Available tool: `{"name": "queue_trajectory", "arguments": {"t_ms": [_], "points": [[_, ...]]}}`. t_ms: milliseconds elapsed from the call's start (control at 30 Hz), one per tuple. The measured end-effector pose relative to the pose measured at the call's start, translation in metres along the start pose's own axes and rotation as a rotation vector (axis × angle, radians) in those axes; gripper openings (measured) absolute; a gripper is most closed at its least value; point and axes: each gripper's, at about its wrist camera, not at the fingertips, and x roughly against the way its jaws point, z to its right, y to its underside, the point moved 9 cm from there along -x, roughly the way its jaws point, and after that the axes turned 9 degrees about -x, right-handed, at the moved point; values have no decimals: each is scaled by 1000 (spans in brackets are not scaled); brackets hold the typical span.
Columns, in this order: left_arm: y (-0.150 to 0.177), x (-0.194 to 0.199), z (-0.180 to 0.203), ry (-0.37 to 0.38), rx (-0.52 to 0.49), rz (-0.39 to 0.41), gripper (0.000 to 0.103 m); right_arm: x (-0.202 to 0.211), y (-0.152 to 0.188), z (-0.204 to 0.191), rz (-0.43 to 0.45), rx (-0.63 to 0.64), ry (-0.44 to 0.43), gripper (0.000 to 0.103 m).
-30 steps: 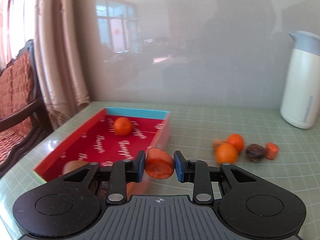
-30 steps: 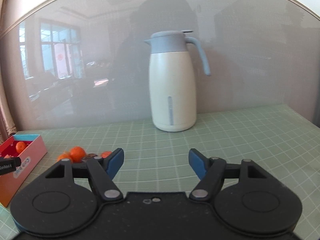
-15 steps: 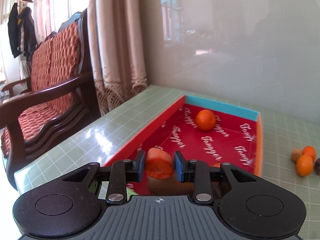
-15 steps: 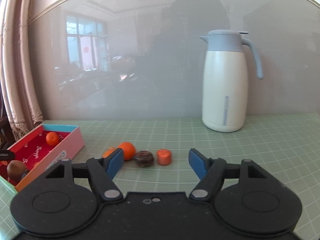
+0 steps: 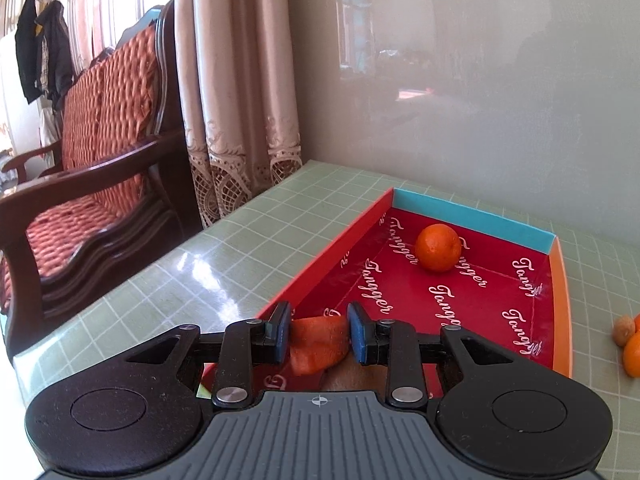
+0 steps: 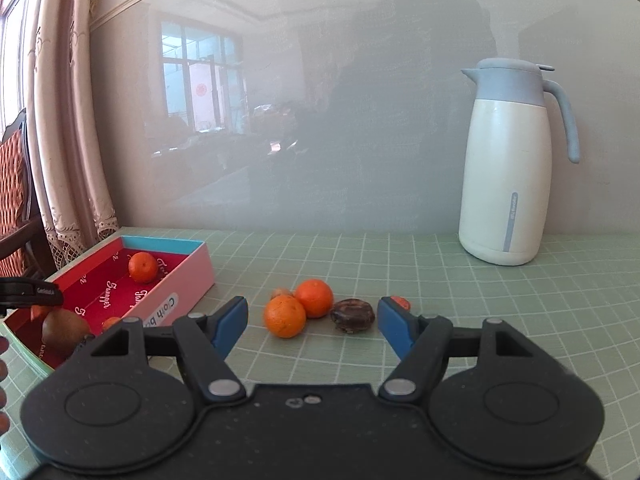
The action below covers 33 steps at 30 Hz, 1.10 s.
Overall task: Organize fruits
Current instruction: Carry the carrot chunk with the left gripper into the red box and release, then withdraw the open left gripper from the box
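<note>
My left gripper (image 5: 316, 338) is shut on an orange carrot piece (image 5: 318, 342), low over the near end of the red box (image 5: 560, 292). An orange (image 5: 437, 247) lies at the box's far end. A brown fruit (image 6: 64, 330) lies in the box's near end (image 6: 188, 276). My right gripper (image 6: 312, 326) is open and empty, just short of two oranges (image 6: 285, 316) (image 6: 314, 298), a dark brown fruit (image 6: 353, 315), a small nut (image 6: 281, 293) and an orange carrot piece (image 6: 400, 302) on the green table.
A white and blue thermos jug (image 6: 508, 168) stands at the back right by the wall. A wooden chair with a red cushion (image 5: 88, 184) and curtains (image 5: 240, 92) stand left of the table edge. The left gripper shows at the right wrist view's left edge (image 6: 32, 291).
My left gripper sank lower over the box's near end with the carrot piece. My right gripper swung left and moved closer to the loose fruits.
</note>
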Motion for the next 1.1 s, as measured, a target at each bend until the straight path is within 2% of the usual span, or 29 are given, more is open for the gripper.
{"name": "queue_trajectory", "arguments": {"t_ms": [267,300,333,400,467,533,567,633,767,1100], "points": [[0,0,4,-13,-2,-1,33,-3,1,0,-7,-2,-5,71],[0,0,5,-5,-2,-2,39,-3,2,0,-7,1,-7,71],[0,1,7,17,-3,-6,54,-2,2,-1,-6,2,-9,71],[0,3,13,41,-17,-3,73,-1,2,-2,-6,6,-14,71],[-1,9,20,9,-61,25,83,-1,3,-3,-7,9,-15,71],[-5,17,23,-32,-99,62,103,-2,4,-3,-10,7,-15,71],[-8,22,23,-50,-111,90,103,-2,4,-2,-12,5,-16,71],[-12,27,24,-40,-118,110,103,-2,5,-2,-14,5,-14,71],[-11,25,19,-25,-95,86,103,-3,5,-3,-17,7,-17,71],[-5,40,13,2,-99,84,103,-5,7,-9,-29,14,-30,71]]}}
